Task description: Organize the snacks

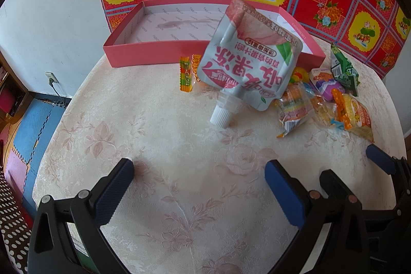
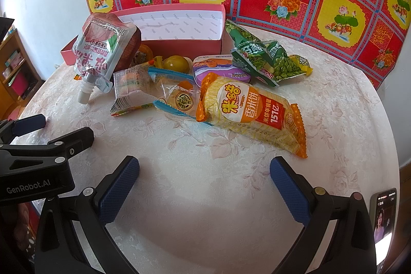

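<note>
We see both grippers spread wide and empty over the table (image 1: pixel 154 120). Ahead of the left gripper (image 1: pixel 199 186) a jelly pouch (image 1: pixel 246 60) leans against the pink box (image 1: pixel 123 55). The rice-cracker pack (image 2: pixel 254 114) lies just beyond the right gripper (image 2: pixel 204 181).

Left gripper (image 1: pixel 199 186) wide open, blue-padded fingers (image 1: pixel 117 190) spread apart, nothing btwn them, held low over the counter (image 1: pixel 179 135), pointing fwd. Right gripper (image 2: pixel 204 184) likewise wide open & empty, low, pointing fwd. The two sit side by side, close: each shows at the edge of the other's wrist view. No hands or sleeves visible.
</note>
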Demonstrator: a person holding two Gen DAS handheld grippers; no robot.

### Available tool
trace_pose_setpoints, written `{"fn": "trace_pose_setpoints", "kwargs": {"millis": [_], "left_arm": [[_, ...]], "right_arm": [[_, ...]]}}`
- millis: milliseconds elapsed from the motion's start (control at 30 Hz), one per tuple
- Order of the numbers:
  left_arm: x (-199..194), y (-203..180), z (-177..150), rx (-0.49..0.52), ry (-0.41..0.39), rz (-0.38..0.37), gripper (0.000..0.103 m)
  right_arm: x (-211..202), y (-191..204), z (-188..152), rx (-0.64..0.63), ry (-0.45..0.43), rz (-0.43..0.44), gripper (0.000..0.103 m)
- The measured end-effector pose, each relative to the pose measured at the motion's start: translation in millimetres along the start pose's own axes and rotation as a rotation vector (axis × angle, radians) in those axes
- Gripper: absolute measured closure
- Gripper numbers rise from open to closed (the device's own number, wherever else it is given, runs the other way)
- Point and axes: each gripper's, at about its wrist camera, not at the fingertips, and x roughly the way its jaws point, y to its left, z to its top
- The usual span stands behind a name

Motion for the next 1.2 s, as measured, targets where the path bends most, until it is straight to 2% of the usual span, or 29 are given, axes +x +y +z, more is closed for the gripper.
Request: {"fn": "trace_pose_setpoints", "kwargs": {"millis": [333, 433, 500, 567, 867, 1200], "left_arm": [[-2, -2, 0, 0.003, 0.002, 0.0, 0.0], [-1, -2, 2, 0.003, -0.002, 0.004, 0.004], [-7, 3, 1, -0.003, -0.013, -0.007, 0.01], [-10, 4, 3, -0.01, -0.022, -0.024, 0.013], [-33, 0, 17, 0.031, -0.15, -0.065, 0.014], [-27, -15, 44, 0.032, -0.172, -0.116, 0.014]], "right_arm": [[-1, 0, -2, -0.002, 0.001, 0.004, 0.0], [-1, 0, -1, -0.003, 0.003, 0.011, 0.002], [-1, 1, -2, -0.009, -0.001, 0.016, 0.009], [-1, 1, -2, -0.014, -0.007, 0.021, 0.012], [-13, -11, 9, 0.017, -0.069, 0.056, 0.013], [-9, -28, 22, 0.081, -0.08, 0.077, 0.015]]}}
